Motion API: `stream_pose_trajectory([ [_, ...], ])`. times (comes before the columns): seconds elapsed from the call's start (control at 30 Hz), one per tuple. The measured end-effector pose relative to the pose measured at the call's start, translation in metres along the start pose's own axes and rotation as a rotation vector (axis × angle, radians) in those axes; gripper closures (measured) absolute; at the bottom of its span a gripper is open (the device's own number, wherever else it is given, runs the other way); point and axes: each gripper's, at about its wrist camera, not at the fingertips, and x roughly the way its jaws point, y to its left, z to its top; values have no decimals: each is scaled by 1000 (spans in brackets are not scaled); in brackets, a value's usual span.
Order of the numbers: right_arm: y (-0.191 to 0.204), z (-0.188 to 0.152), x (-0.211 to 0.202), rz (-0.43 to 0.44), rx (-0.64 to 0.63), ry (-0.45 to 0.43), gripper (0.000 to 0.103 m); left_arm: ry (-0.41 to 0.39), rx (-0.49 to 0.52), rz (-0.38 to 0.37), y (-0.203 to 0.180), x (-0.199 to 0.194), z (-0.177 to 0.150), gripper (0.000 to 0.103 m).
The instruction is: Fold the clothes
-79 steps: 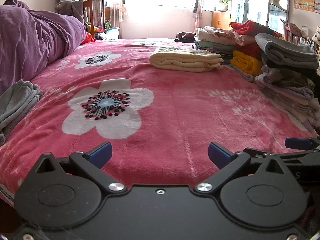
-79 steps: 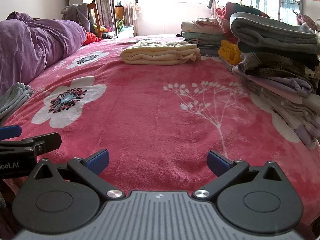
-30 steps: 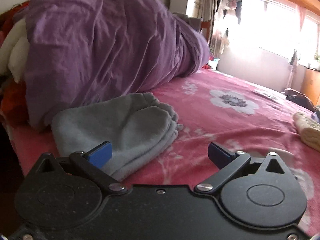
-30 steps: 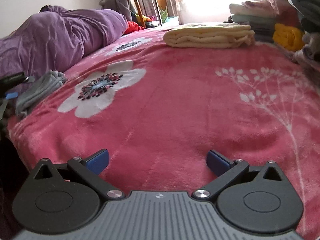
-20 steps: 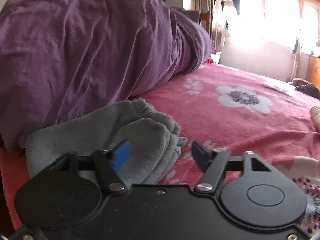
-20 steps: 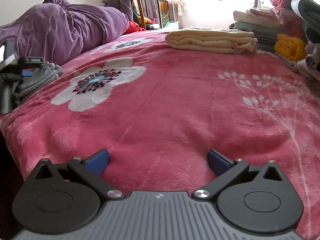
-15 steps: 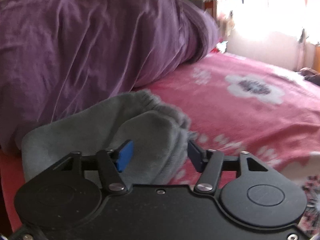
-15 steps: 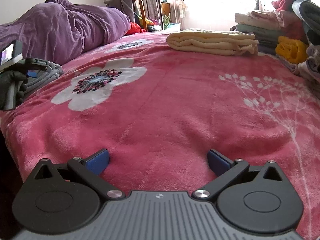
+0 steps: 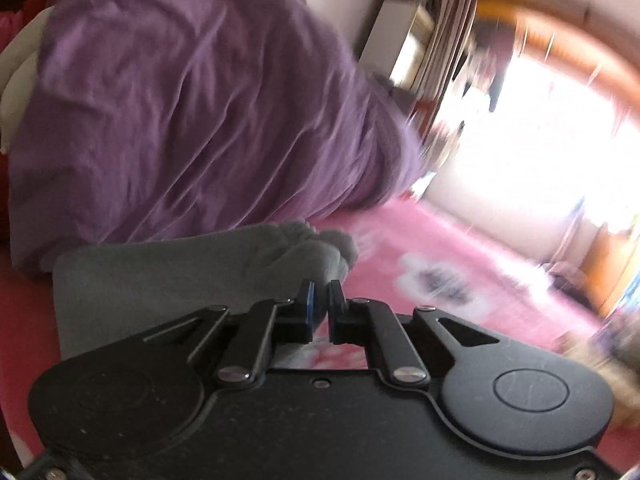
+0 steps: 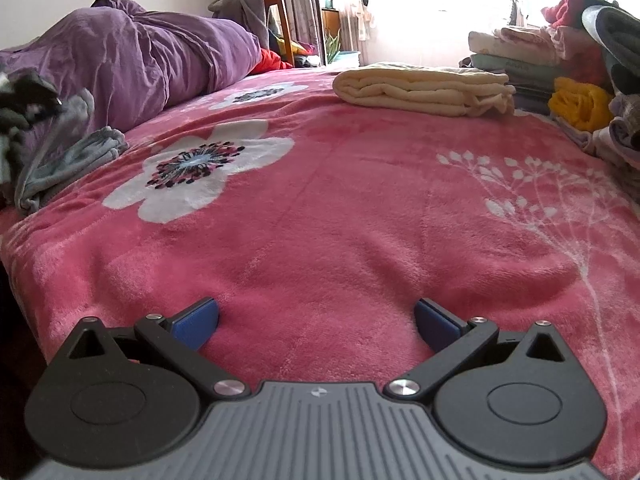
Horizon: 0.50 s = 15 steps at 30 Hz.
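A grey garment (image 9: 168,276) lies bunched at the left edge of the pink flowered blanket (image 10: 340,208), against a purple duvet (image 9: 192,112). My left gripper (image 9: 320,306) is shut on a fold of this grey garment, which is lifted and tilted in a blurred left wrist view. In the right wrist view the same grey garment (image 10: 68,160) rises at the far left, with the left gripper blurred above it. My right gripper (image 10: 316,322) stands open low over the blanket's near edge, with nothing between its fingers.
A folded cream blanket (image 10: 424,88) lies at the back of the bed. Stacks of folded clothes (image 10: 572,68) fill the right side. The purple duvet (image 10: 132,60) runs along the left. A chair (image 10: 276,20) and bright window stand behind the bed.
My left gripper has gone from half open around the grey garment to shut on it, and has tilted and lifted with it. The right gripper has stayed put.
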Motion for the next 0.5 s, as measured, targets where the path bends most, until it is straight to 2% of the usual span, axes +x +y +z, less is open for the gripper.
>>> stream_pose_trajectory([
  [0.03,-2,0,-2,7,16,-2,0,-11,-28,-43,-5,-13,4,101],
  [0.13,-8,2,-8,29,64,-9,0,-69,-66,-278,-38,-54,12,103],
  [0.23,-14,3,-14,51,113,-15,0,-109,42,-433,-99,-103,8,103],
  [0.27,-16,3,-16,58,128,-17,0,-101,75,-475,-117,-115,2,103],
  [0.33,-20,1,-20,63,135,-17,0,-43,188,-491,-140,-122,-21,100],
  [0.37,-22,0,-22,65,138,-17,0,-13,259,-480,-149,-121,-35,67],
  [0.4,-24,-1,-24,68,141,-17,0,-13,325,-406,-144,-114,-49,17],
  [0.43,-26,-2,-26,70,145,-17,0,-14,391,-331,-139,-107,-62,9],
  [0.5,-30,-4,-30,74,151,-17,0,-14,520,-180,-130,-92,-90,9],
])
